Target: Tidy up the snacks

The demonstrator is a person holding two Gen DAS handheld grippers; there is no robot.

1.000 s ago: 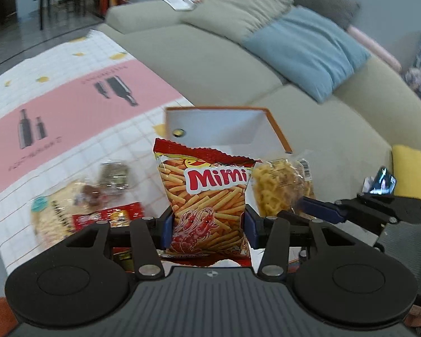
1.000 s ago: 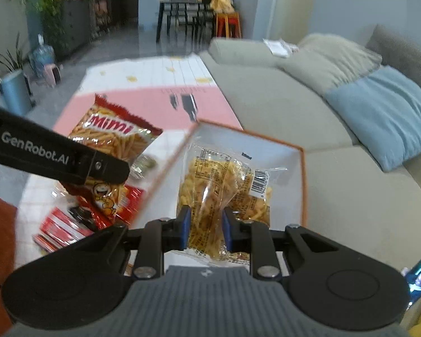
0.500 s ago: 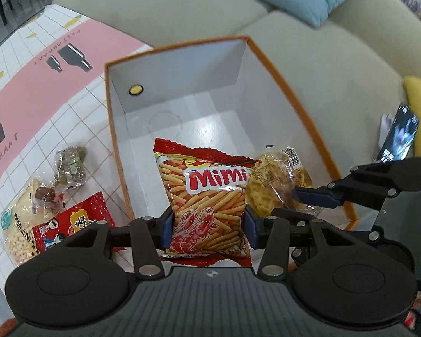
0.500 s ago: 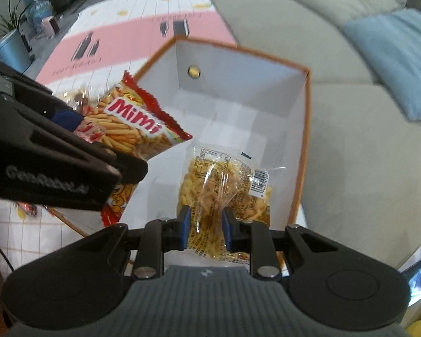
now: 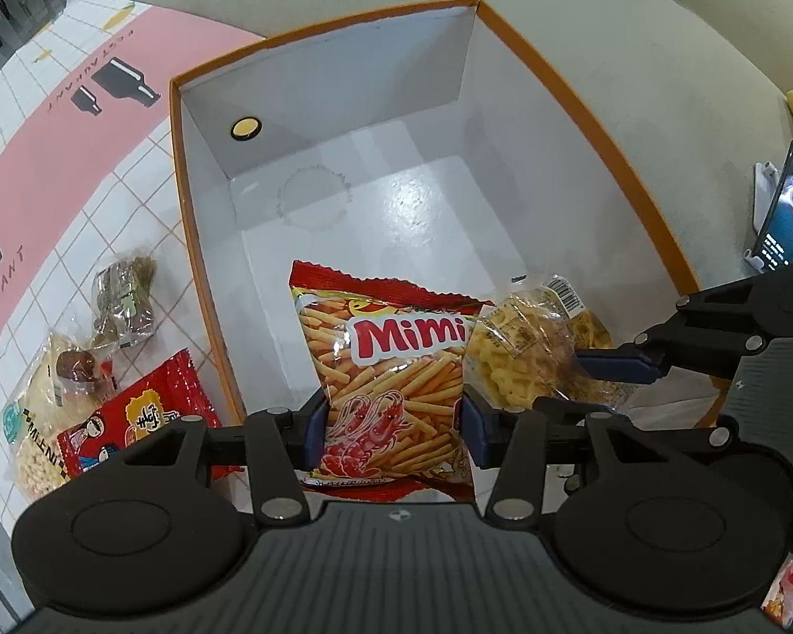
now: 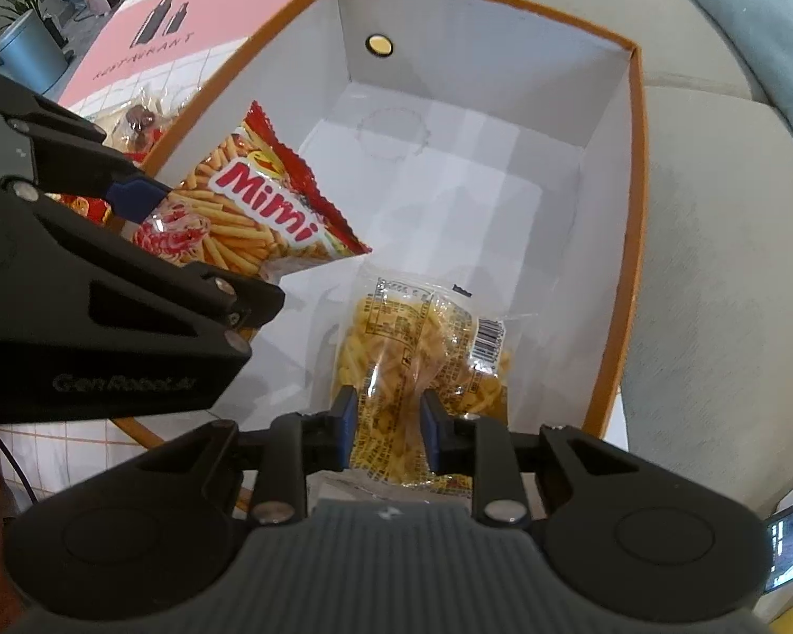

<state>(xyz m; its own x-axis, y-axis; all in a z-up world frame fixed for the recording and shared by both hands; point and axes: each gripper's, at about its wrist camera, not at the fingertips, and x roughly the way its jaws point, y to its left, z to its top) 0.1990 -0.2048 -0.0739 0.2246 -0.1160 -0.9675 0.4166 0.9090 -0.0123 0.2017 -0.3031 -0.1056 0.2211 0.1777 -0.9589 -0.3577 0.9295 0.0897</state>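
A grey-green sofa [image 5: 608, 26] with a blue cushion [image 6: 766, 16] flanks a table under a pink-and-white grid tablecloth [image 5: 68, 121], while a potted plant [image 6: 21, 37] stands on the grey floor beyond.

"Mimi" in white letters on a red panel, printed on the red snack bag [image 5: 391, 370] of fried sticks. "GenRobot.AI", faint grey lettering on the black side of the left gripper [image 6: 132, 201]. "RESTAURANT", dark letters upside down on the pink stripe of the tablecloth [image 5: 68, 121], beside bottle silhouettes. Barcode on a white label on the clear bag of yellow snacks [image 6: 423, 348]; small print there unreadable. Chinese characters on the red packet [image 5: 137, 422], unreadable.
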